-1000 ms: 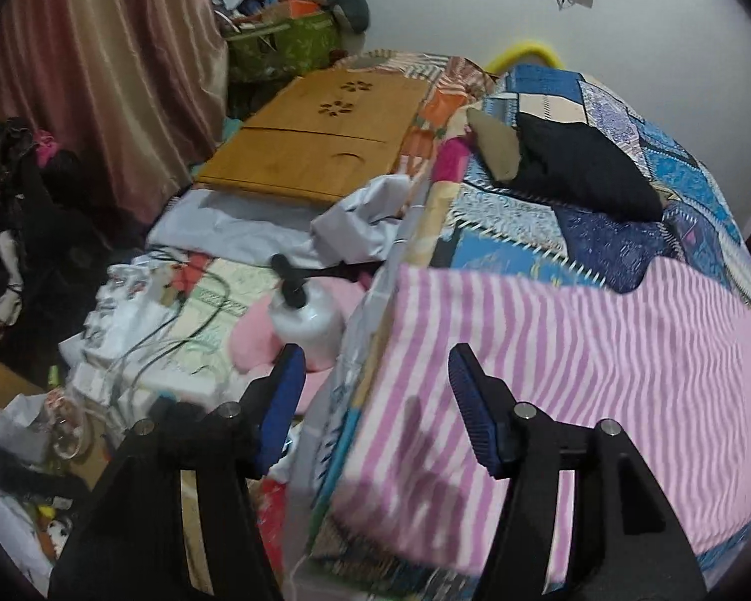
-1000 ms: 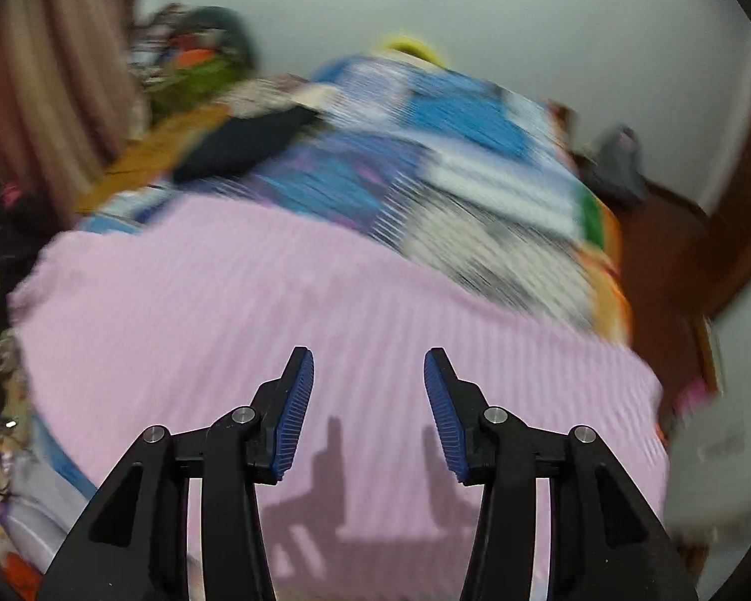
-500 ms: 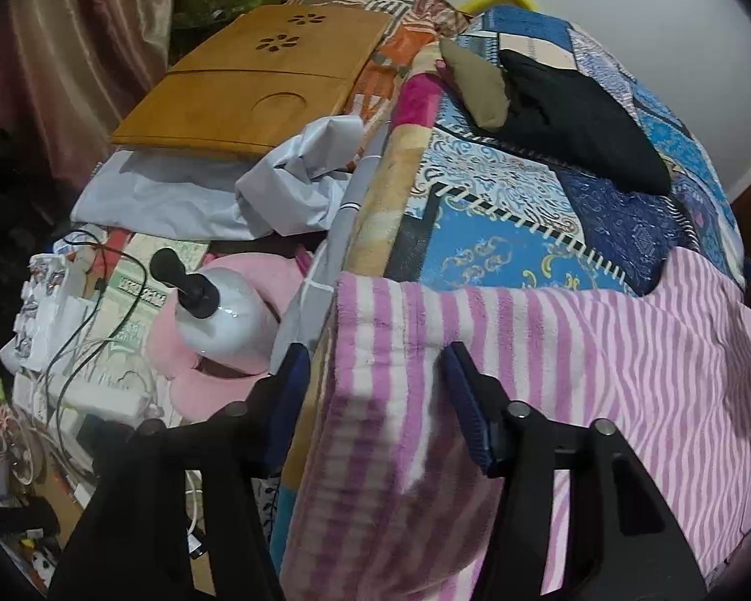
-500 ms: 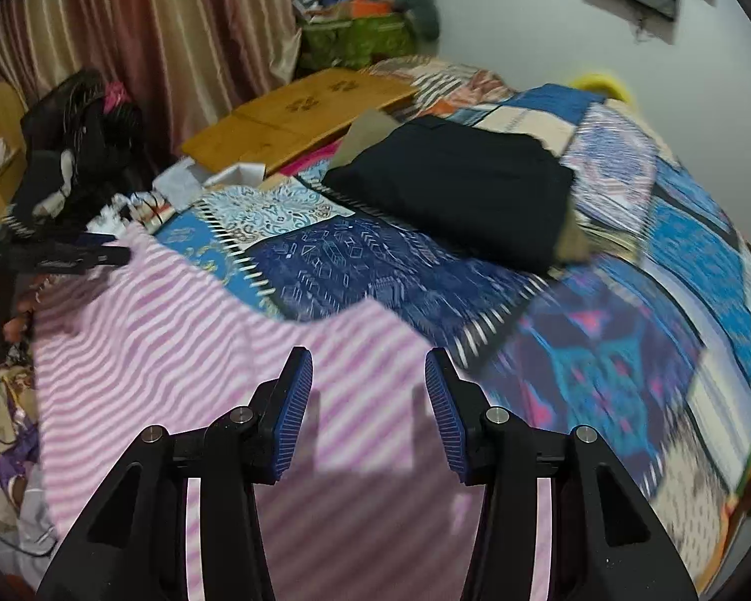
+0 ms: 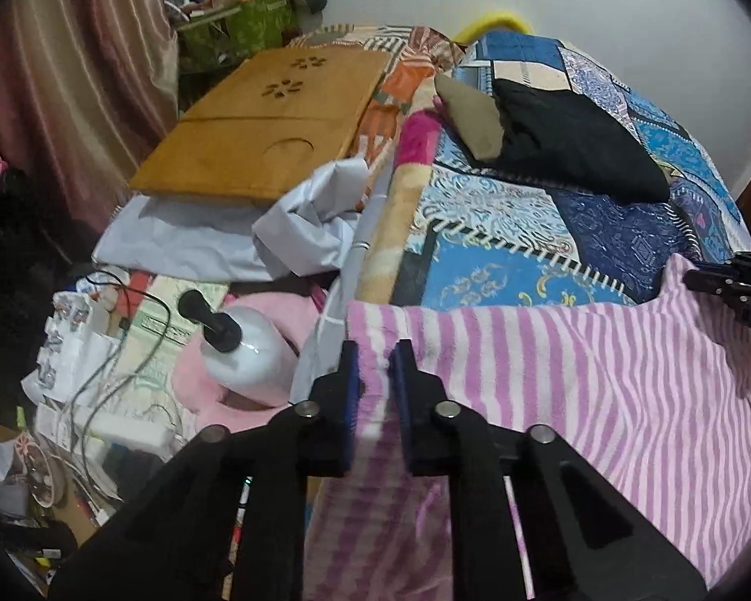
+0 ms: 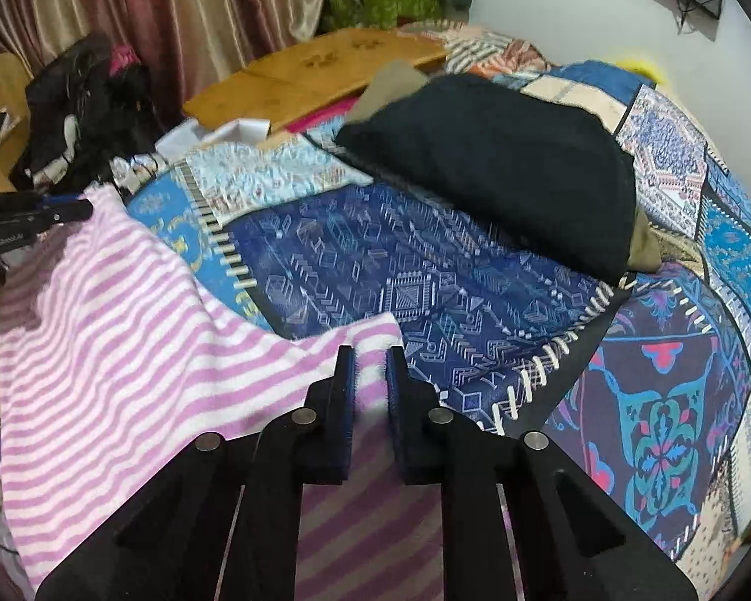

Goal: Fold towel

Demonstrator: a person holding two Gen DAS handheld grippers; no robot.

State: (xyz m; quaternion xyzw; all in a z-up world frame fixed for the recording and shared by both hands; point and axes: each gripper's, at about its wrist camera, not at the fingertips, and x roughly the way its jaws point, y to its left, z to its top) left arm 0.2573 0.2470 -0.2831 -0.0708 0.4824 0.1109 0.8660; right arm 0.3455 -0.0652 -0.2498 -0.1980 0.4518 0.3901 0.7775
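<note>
left wrist: close, looks down over towel (image 5: 601, 380) corner, bed's left side.
right wrist: close, down, opposite corner.
shared: towel, quilt (image 6: 425, 260).

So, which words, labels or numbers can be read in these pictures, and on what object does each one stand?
"DAS": white letters, cut off at the picture's edge, on the right gripper in the left wrist view.
White print on the left gripper in the right wrist view: too blurred to read.
Print on the paper beside the white bottle: too small to read.
</note>
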